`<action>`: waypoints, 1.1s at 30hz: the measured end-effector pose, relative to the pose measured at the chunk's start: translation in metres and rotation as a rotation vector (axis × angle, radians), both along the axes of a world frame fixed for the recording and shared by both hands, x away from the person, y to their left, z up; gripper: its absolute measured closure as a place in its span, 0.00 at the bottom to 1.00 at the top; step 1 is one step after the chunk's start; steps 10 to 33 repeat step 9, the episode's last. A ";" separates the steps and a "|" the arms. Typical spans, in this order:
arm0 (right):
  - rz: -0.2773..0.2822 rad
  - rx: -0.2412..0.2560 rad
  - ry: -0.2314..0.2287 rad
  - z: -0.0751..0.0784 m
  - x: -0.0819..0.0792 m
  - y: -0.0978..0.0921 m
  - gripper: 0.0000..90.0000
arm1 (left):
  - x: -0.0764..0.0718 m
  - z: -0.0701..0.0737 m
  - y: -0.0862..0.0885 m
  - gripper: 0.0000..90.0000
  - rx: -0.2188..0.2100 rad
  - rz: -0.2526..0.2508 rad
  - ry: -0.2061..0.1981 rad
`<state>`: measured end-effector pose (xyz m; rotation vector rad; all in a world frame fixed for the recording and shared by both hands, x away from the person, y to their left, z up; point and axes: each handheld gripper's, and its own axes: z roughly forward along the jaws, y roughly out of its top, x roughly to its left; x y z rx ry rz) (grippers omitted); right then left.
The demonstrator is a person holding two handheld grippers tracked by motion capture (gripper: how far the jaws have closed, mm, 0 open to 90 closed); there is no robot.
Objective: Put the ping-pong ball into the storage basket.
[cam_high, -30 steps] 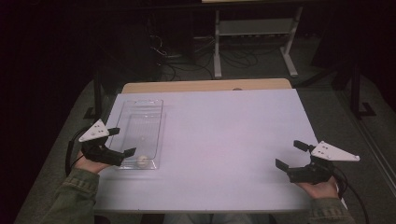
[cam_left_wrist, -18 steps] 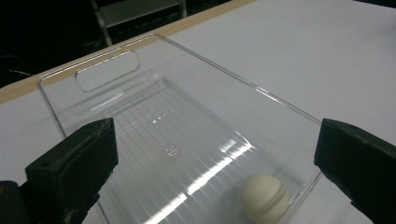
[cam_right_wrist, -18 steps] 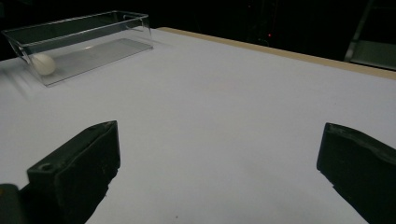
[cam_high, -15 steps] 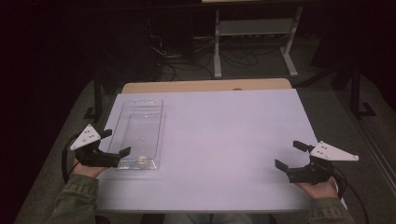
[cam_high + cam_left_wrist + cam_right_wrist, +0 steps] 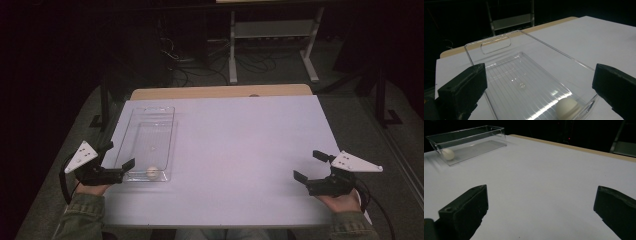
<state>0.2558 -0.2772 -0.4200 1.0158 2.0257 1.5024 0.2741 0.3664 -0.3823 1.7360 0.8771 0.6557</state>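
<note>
A clear plastic tray (image 5: 129,129) lies lengthwise on the left part of the white table (image 5: 240,145). A small cream ball (image 5: 152,172) rests inside it at the near end. My left gripper (image 5: 119,156) is open at the tray's near left corner, holding nothing. In the left gripper view the tray (image 5: 499,45) stretches away between the jaws, with the ball (image 5: 567,108) low at the near wall. My right gripper (image 5: 311,166) is open near the table's front right edge, empty. The right gripper view shows the tray (image 5: 491,130) and ball (image 5: 448,154) far off at upper left.
A wooden strip (image 5: 220,92) runs along the table's far edge. Behind the table, a metal stand (image 5: 270,35) and cables (image 5: 185,60) stand on the dark floor. A black post (image 5: 104,102) rises by the table's far left corner.
My left gripper has drawn back toward the person and a little left, away from the tray's near end. The right gripper has stayed put.
</note>
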 end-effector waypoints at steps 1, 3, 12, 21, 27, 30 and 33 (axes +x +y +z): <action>0.000 0.002 -0.001 0.000 0.000 0.000 0.00 | -0.001 -0.001 0.002 0.00 -0.014 0.004 -0.004; 0.000 0.004 -0.004 0.001 0.001 0.001 0.00 | -0.003 -0.003 0.006 0.00 -0.055 0.007 -0.005; 0.004 0.006 -0.009 0.002 0.001 0.003 0.00 | -0.003 -0.008 0.008 0.00 -0.090 0.004 0.009; 0.004 0.006 -0.009 0.002 0.001 0.003 0.00 | -0.003 -0.008 0.008 0.00 -0.090 0.004 0.009; 0.004 0.006 -0.009 0.002 0.001 0.003 0.00 | -0.003 -0.008 0.008 0.00 -0.090 0.004 0.009; 0.004 0.006 -0.009 0.002 0.001 0.003 0.00 | -0.003 -0.008 0.008 0.00 -0.090 0.004 0.009; 0.004 0.006 -0.009 0.002 0.001 0.003 0.00 | -0.003 -0.008 0.008 0.00 -0.090 0.004 0.009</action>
